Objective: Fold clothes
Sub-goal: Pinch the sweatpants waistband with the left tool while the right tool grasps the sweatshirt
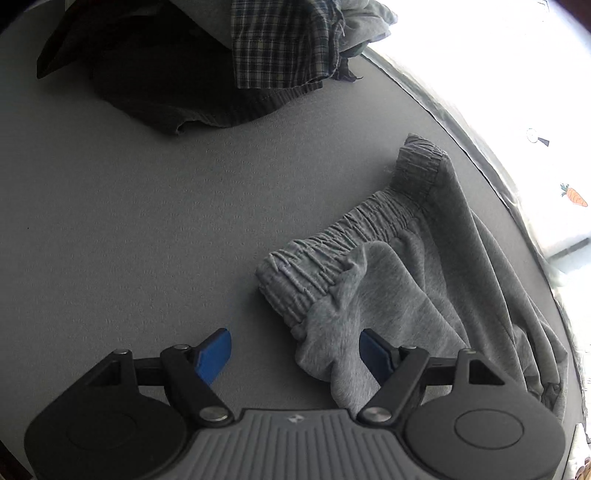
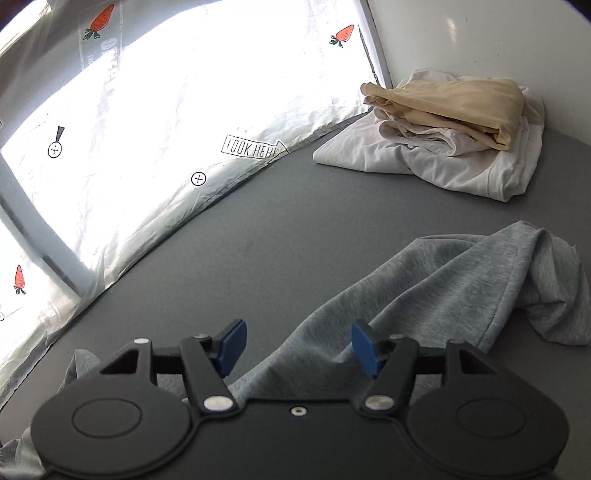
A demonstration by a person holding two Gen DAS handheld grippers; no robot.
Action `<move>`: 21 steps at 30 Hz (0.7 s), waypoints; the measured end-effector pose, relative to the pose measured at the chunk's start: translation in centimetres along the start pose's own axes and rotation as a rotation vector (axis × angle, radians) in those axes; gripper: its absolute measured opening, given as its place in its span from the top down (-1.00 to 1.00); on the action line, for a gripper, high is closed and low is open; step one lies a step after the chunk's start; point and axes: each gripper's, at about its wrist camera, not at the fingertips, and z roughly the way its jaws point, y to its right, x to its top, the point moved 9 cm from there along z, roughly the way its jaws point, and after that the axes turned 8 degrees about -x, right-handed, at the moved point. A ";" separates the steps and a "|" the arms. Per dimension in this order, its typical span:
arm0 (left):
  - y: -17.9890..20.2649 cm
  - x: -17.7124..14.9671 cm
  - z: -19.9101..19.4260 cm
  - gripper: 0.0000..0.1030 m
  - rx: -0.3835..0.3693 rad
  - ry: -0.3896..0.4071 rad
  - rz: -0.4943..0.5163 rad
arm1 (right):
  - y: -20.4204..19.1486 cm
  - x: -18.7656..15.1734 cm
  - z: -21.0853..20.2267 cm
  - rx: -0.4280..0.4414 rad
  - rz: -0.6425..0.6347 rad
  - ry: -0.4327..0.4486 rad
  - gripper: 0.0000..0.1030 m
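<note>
On the grey counter (image 1: pixel 129 221), grey sweatpants (image 1: pixel 406 288) lie just right of the left gripper (image 1: pixel 295 350); both grippers' fingers (image 2: pixel 231 345) gape open, the right gripper (image 2: pixel 299 347) empty above the fabric.

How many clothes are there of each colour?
Grey: 2, the sweatpants and a light top in the pile
Dark: 1 garment
Plaid: 1 shirt
White: 1 shirt
Tan: 1 folded cloth
Total: 6 that I can tell apart; the pile may hide more.
</note>
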 end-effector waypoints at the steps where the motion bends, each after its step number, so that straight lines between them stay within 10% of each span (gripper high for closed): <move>1: 0.0 -0.2 0.2 -0.50 0.000 -0.002 -0.014 | 0.1 0.2 1.0 -0.026 -0.002 -0.025 -0.25; 6: 0.3 0.0 0.6 -0.46 0.015 0.023 -0.035 | 0.7 -0.2 5.0 -0.089 -0.014 -0.178 -0.15; 7: 0.4 0.1 0.7 -0.35 0.011 0.031 -0.036 | 0.6 -0.2 5.4 -0.087 -0.018 -0.192 0.01; 9: 0.5 0.5 0.9 -0.04 0.003 0.044 -0.046 | 0.1 0.3 5.1 -0.057 -0.029 -0.164 0.95; 12: 0.6 1.1 1.1 0.67 0.006 0.059 -0.053 | -0.7 1.2 4.7 -0.011 -0.046 -0.122 0.97; 21: 2.7 5.1 -2.4 0.82 -0.101 0.181 -0.034 | -5.2 13.3 -7.1 0.214 -0.057 0.319 1.00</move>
